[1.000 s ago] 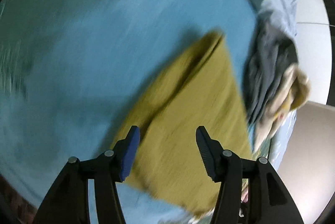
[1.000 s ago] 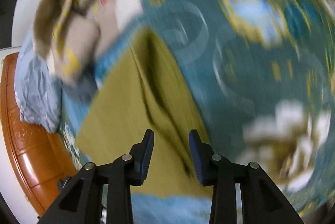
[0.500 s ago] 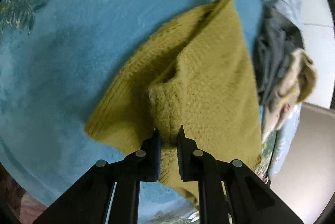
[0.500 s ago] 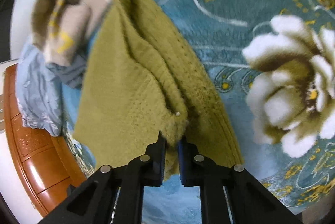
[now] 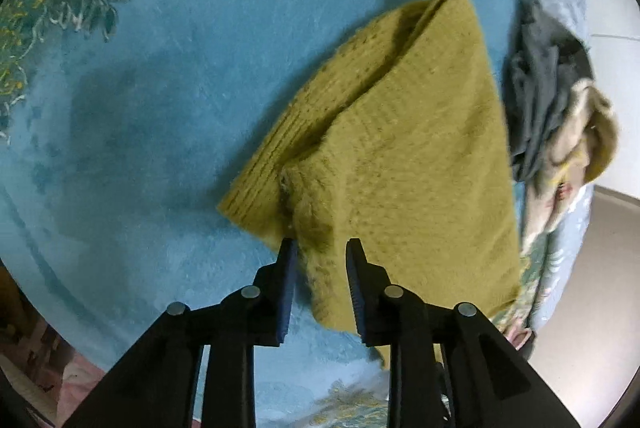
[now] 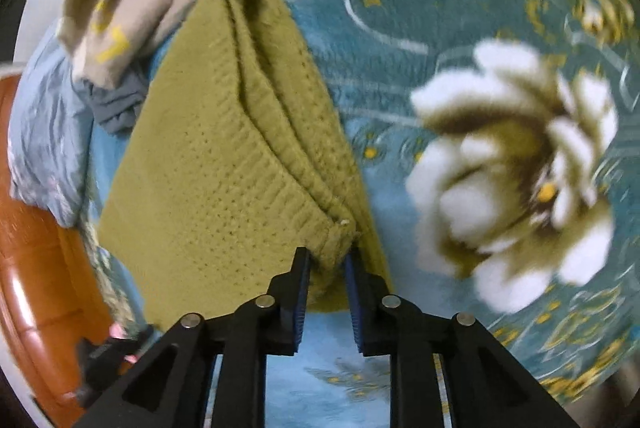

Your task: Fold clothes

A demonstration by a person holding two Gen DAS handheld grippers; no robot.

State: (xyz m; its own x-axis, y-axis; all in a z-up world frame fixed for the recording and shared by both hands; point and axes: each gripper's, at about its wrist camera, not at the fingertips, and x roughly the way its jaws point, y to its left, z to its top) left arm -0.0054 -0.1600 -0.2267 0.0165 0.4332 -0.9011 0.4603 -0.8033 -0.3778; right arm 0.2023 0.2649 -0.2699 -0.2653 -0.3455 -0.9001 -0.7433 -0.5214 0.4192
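Observation:
An olive-green knit sweater [image 5: 404, 132] lies folded over on a teal flowered blanket [image 5: 168, 76]. My left gripper [image 5: 320, 252] has one corner of the sweater between its fingers, with the jaws partly parted around the fabric. My right gripper [image 6: 327, 260] has the ribbed-hem corner of the same sweater [image 6: 224, 156] between its fingers, also with a gap at the jaws. Both corners are lifted a little off the blanket [image 6: 420, 8].
A heap of clothes lies beyond the sweater: a dark grey garment [image 5: 544, 88], a beige patterned one [image 6: 132, 0] and a light blue sheet [image 6: 44, 124]. A brown wooden bed frame [image 6: 36, 268] runs along the edge. The floor [image 5: 592, 268] lies past it.
Both grippers closed on the sweater's near corners from open and lifted them. In the last half second both jaws have parted slightly around the fabric.

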